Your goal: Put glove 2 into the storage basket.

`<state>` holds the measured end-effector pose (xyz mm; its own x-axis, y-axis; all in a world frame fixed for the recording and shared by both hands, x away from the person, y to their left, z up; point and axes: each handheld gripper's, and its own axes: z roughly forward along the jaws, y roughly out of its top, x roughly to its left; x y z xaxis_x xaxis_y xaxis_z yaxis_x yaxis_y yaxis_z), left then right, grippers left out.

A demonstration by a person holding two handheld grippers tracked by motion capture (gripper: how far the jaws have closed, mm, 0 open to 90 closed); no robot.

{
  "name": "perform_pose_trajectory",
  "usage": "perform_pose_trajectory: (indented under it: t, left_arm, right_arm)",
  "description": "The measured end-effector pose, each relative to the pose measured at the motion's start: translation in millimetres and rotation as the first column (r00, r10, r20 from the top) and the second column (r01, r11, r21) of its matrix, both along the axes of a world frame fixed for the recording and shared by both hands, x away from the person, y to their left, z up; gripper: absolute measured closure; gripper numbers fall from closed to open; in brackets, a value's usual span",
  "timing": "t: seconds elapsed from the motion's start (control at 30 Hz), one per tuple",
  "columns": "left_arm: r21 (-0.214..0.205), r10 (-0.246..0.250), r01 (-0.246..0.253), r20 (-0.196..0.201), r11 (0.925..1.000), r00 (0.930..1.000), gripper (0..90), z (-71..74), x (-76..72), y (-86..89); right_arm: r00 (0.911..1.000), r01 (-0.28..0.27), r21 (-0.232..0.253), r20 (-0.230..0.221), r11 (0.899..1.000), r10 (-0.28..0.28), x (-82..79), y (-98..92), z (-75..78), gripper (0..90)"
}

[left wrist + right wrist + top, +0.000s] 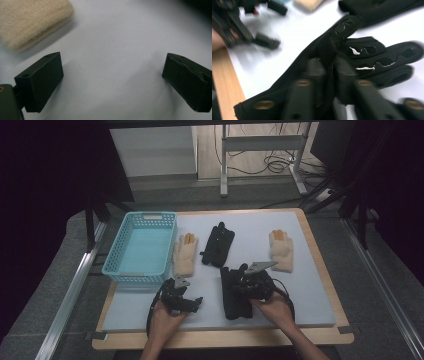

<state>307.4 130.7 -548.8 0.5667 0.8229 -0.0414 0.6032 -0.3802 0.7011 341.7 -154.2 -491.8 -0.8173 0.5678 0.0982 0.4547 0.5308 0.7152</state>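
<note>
A black glove (234, 300) lies flat on the grey mat (310, 290) near the front, fingers pointing away from me. My right gripper (240, 279) is over its finger end. In the blurred right gripper view the gripper (330, 72) has its jaws close together with a fold of the glove (372, 57) between them. My left gripper (195, 304) rests low on the mat to the left. Its jaws stand wide apart in its own view (112, 80), with bare mat between them and a beige glove (30, 22) beyond.
A second black glove (218, 245) lies mid-mat between two beige gloves (184, 254) (281, 249). A light blue basket (116, 262) stands at the mat's left edge. The wooden table edge (225, 337) runs along the front.
</note>
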Motion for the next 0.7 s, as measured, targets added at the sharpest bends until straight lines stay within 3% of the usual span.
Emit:
perform_pose_trajectory:
  t: [0.1,0.17,0.3,0.37,0.53,0.63,0.7]
  left_arm:
    - [0.001,0.000,0.000,0.000,1.0000,1.0000,3.8,0.0,0.0,0.0]
    - [0.001,-0.001,0.001,-0.001,1.0000,1.0000,3.8,0.1,0.1,0.1]
    - [0.006,-0.005,0.005,-0.003,1.0000,1.0000,3.8,0.3,0.1,0.4]
    - [0.006,-0.005,0.005,-0.002,1.0000,1.0000,3.8,0.3,0.1,0.4]
    - [0.003,-0.003,0.003,-0.001,1.0000,1.0000,3.8,0.1,0.1,0.2]
    - [0.004,-0.004,0.004,-0.001,1.0000,1.0000,3.8,0.2,0.2,0.4]
    - [0.005,-0.004,0.004,-0.001,1.0000,1.0000,3.8,0.2,0.1,0.3]
  right_arm:
    - [0.9989,0.011,-0.009,0.046,1.000,-0.010,-0.3,-2.7,3.1,46.7]
    - [0.9985,0.031,0.009,0.044,0.999,-0.032,3.9,-11.8,9.7,47.0]
    - [0.9974,0.068,-0.043,0.029,0.997,-0.066,12.5,-31.5,5.4,70.4]
    - [0.9977,0.068,-0.062,0.002,0.996,-0.068,14.6,-38.1,-4.7,76.3]
    - [0.9977,0.052,-0.085,-0.039,0.995,-0.055,12.6,-39.1,-27.3,77.2]
    - [0.9989,0.018,-0.074,-0.043,0.997,-0.021,5.1,-32.0,-28.3,79.4]
    - [0.9998,-0.009,-0.106,-0.016,0.994,0.008,-0.1,-24.2,-26.6,79.4]
